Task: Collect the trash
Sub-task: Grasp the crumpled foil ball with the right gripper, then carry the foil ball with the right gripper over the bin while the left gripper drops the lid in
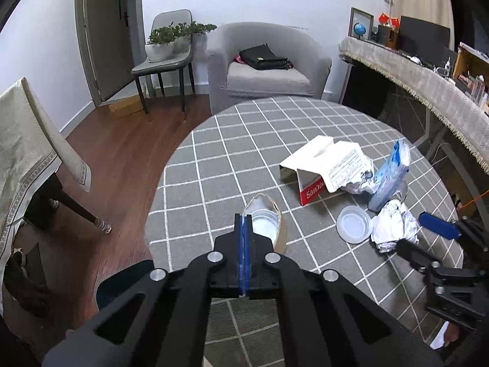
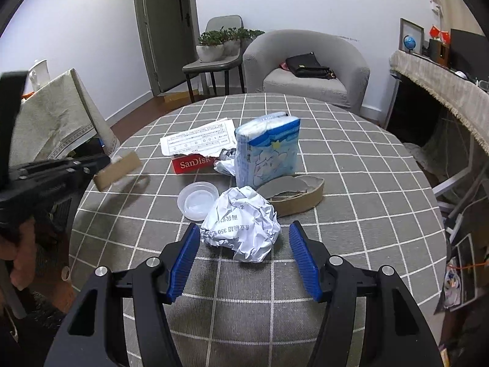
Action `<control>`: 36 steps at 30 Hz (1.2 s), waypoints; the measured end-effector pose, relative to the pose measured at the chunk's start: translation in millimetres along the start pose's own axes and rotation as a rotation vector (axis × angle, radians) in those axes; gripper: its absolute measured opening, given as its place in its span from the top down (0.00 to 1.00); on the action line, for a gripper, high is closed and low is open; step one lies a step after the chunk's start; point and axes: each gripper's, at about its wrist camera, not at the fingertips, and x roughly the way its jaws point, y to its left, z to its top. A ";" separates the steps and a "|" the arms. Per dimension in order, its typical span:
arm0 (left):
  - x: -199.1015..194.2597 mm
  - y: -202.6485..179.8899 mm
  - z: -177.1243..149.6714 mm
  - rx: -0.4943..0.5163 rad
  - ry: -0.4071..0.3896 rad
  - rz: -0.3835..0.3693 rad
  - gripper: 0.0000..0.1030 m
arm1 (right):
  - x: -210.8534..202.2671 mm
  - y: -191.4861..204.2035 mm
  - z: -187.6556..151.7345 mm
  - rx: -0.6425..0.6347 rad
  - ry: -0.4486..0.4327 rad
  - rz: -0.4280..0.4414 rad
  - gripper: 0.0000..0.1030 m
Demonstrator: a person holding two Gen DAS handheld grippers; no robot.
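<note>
Left wrist view: the left gripper (image 1: 244, 223) is seen with its blue pads pressed together on the rim of a tape roll (image 1: 269, 223), which appears lifted off the checked table (image 1: 214, 159); in this view a clear lid seems to sit inside the ring, though whether that is only seen through it cannot be told; further right lie a SanDisk box (image 1: 314, 189) under a torn sheet (image 1: 342, 165), a second clear lid (image 1: 354, 223), a crumpled paper ball (image 1: 394, 226) and a blue-white pack (image 1: 388, 177); the right gripper (image 1: 428, 238) is glimpsed at the edge beside the ball, one blue pad showing. Right wrist view: the right gripper (image 2: 244, 253) is held wide, its pads standing either side of the ball (image 2: 244, 226) and not yet touching it; the lid (image 2: 198, 198) lies touching the ball's left side, and a flattened tape ring (image 2: 293, 192) lies just behind, before the upright pack (image 2: 269, 150); the left gripper (image 2: 91, 165) is seen at the left edge with the roll (image 2: 117, 168) carried clear of the table. The ball is judged to be the next piece to be taken; the pads should be advanced until its bulk sits between them, then closed firmly, since crumpled paper yields; the lid should be kept outside the closing pads.
</note>
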 end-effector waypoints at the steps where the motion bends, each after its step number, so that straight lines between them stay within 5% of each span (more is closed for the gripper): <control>1: -2.7 1.1 0.7 -0.001 -0.007 0.000 0.99 | 2.2 0.1 0.0 0.004 0.003 0.000 0.40; 15: -24.5 13.0 3.0 -0.008 -0.049 -0.013 0.99 | 22.9 6.6 1.8 0.032 0.041 -0.020 0.30; 22: -26.4 20.1 -0.6 -0.004 -0.045 -0.029 0.99 | 25.0 13.3 4.6 0.032 0.049 -0.044 0.45; 36: -19.6 22.9 -13.9 0.051 -0.022 -0.070 0.99 | -7.5 50.5 29.2 -0.010 -0.060 0.093 0.46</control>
